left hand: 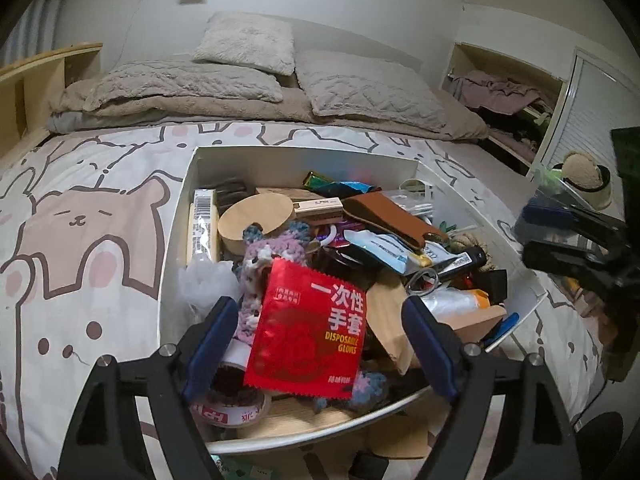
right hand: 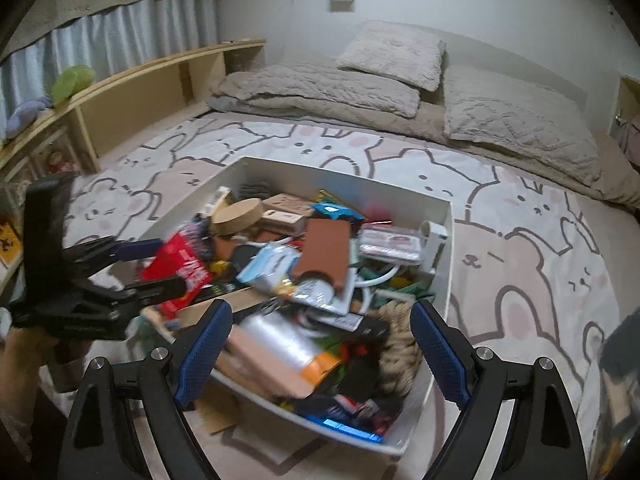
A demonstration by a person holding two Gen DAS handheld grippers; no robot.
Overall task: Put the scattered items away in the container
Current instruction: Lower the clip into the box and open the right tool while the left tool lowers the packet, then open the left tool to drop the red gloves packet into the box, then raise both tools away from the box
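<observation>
Nearly finished, judging by the load: white container (left hand: pixel 308 156) on the bed (left hand: pixel 80 240), heaped to the rim with odds and ends. On top near the front, a red packet of disposable gloves (left hand: pixel 310 328), lying on the pile between the left gripper (left hand: pixel 320 344) fingers (left hand: pixel 210 340) but not pinched; fingers spread wide, pads clear of the packet on both sides, nothing held. Looks freshly dropped rather than about to be lifted.

Under and around it: a knitted purple-and-blue toy (left hand: pixel 264 252), a round wooden piece (left hand: pixel 256 220), a brown leather case (left hand: pixel 392 216), a roll of printed tape (left hand: pixel 232 404) at the near corner, a dark bottle (left hand: pixel 468 260), coiled rope (right hand: pixel 396 344).

Right gripper (right hand: pixel 320 348) hanging over the near right corner of the bin, fingers wide apart and empty too.

Bedspread around the container bare in both views, no stray items spotted there. Possibly left to do: flat cardboard pieces (left hand: pixel 400 436) showing below the near rim, whether inside or outside cannot be told. Beyond that, perhaps only pressing the heap down so nothing slides off.
</observation>
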